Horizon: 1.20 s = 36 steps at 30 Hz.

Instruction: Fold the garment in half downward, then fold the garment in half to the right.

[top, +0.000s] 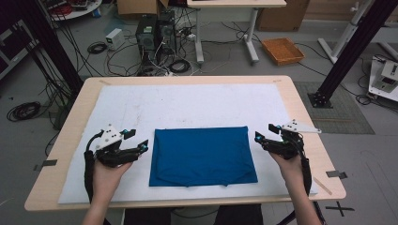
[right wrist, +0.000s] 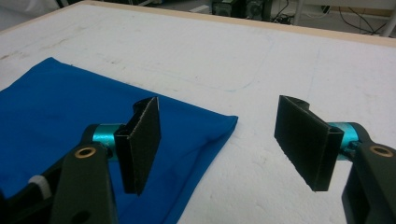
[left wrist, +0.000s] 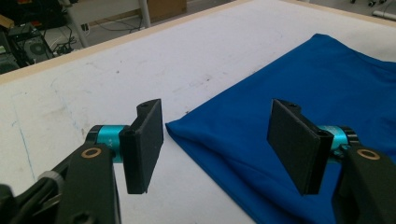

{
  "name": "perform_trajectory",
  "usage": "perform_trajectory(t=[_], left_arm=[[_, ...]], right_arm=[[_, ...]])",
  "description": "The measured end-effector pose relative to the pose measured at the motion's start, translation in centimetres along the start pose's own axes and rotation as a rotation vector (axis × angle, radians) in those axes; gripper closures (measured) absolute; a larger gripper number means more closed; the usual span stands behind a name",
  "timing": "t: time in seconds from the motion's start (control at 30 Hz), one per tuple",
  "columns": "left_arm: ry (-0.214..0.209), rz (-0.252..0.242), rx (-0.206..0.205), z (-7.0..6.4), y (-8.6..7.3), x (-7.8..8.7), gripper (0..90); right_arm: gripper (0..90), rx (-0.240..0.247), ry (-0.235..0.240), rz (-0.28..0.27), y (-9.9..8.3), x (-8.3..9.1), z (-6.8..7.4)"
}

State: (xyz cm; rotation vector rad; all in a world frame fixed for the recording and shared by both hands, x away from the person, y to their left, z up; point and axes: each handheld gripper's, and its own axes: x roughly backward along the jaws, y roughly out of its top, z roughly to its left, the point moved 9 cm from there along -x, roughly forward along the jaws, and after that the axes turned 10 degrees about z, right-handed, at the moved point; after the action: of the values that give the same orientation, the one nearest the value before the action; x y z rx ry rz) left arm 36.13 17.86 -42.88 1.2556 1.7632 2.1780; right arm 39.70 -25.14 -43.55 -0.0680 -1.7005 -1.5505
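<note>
my left gripper (top: pixel 139 140) and right gripper (top: pixel 263 133) are both wide apart beside the folded blue cloth (top: pixel 202 155), which looks soft, light and limp, so i would pinch its far corners.

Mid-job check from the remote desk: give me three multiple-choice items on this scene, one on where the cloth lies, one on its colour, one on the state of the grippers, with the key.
1. Where does the folded cloth lie?
A. Between the two grippers, on the white mat
B. On the floor beside the table
C. Draped over the left gripper

2. What colour is the cloth?
A. Red
B. Blue
C. Yellow

3. How do the left gripper and the right gripper stand?
A. Both shut on the cloth
B. Left shut, right open
C. Both open, holding nothing

Key:
1 A, since the high view shows the cloth flat on the mat with a gripper off each side edge.
2 B, since it is blue in every view.
3 C, since each gripper view shows a wide gap between the jaws with nothing clamped.
</note>
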Motion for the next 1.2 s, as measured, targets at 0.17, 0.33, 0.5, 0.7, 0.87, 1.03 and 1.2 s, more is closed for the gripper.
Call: perform_trajectory(t=[0.17,0.33,0.5,0.7,0.87,1.03,1.2], left_arm=[[-0.003,0.009,0.011,0.4,-0.8,-0.5,36.2],[-0.006,0.022,0.016,0.4,-1.1,-0.6,36.2],[-0.015,0.03,0.04,0.2,-1.1,-0.5,36.2],[-0.035,0.076,0.126,-0.1,-1.6,-1.0,37.1],[-0.047,0.108,0.184,-0.4,-2.4,-1.4,38.1],[-0.041,0.152,0.227,-1.1,-3.6,-1.4,43.2],[-0.093,0.176,0.328,-2.7,-5.4,-1.2,44.7]], right_arm=[[29.4,-0.009,0.016,0.005,-0.3,0.0,-0.1],[29.1,-0.023,0.006,-0.001,-0.2,0.0,-0.6],[29.0,-0.033,0.006,-0.006,-0.3,0.1,-0.7],[29.0,-0.034,0.002,-0.016,-0.1,0.2,-0.7],[29.0,-0.038,-0.002,-0.015,-0.2,0.2,-0.9],[29.1,-0.045,-0.004,-0.019,-0.2,0.4,-1.1],[29.2,-0.055,-0.004,-0.02,-0.3,0.6,-1.4]])
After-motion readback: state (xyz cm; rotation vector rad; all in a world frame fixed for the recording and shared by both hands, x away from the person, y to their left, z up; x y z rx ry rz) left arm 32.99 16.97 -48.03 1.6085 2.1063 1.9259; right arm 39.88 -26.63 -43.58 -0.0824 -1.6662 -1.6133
